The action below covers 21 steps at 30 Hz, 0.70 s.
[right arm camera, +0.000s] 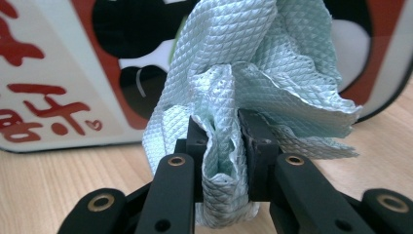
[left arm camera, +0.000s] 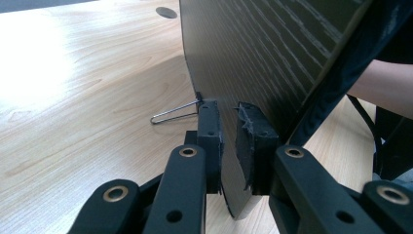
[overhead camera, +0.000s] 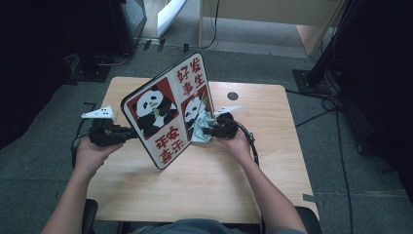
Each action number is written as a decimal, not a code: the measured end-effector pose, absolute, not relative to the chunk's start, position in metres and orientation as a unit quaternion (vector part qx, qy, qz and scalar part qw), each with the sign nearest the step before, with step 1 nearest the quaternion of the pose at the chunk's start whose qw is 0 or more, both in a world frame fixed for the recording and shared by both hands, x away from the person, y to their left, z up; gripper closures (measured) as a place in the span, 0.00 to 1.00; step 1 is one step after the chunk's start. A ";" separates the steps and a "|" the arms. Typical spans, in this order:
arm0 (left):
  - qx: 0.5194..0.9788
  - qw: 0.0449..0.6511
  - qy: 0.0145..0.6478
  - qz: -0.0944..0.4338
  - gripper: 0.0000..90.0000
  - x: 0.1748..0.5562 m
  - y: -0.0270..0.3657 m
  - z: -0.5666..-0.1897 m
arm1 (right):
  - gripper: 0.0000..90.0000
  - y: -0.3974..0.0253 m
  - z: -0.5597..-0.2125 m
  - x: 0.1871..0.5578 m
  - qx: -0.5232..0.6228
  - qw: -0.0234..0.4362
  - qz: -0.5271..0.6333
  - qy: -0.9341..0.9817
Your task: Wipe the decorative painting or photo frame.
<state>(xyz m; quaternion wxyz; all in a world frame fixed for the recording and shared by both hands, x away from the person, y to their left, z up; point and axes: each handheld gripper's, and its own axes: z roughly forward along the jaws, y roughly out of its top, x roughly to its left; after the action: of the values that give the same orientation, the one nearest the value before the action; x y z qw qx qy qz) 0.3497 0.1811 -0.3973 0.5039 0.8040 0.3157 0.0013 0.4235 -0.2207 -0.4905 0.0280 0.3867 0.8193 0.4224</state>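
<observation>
1. While the left gripper [overhead camera: 127, 132] stands at the left side of the counter [overhead camera: 204, 190], its fingers [left arm camera: 210, 136] are clamped narrow on the lower left edge of the panda sign board [overhead camera: 168, 109], holding it tilted with one bottom corner on the wood.
2. Seen from behind, the board looks like a thin, stiff panel with a dark wood-grain back and a wire stand [left arm camera: 173, 112]. I judge it light but smooth-faced, so it could pivot or slip in an edge pinch; a hold low on the edge, near the stand, seems steadiest.
3. Against the board's printed face, right of centre, lies the pale green wiping cloth [overhead camera: 200, 127].
4. Further right, the right gripper [overhead camera: 214, 130] has its fingers [right arm camera: 258, 141] closed on a bunched fold of that cloth. It looks soft, light and limp, so it should be gripped in a thick wad and pressed gently.
</observation>
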 end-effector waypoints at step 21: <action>0.802 0.505 0.320 0.006 0.89 0.341 0.187 -0.398 | 0.85 -0.238 -0.487 0.441 0.413 0.034 0.432 0.801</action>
<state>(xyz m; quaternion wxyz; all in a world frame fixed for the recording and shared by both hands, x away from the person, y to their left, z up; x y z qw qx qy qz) 0.3411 0.1874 -0.3980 0.5047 0.8016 0.3205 0.0064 0.4413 -0.2380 -0.4865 0.0343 0.4132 0.8012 0.4316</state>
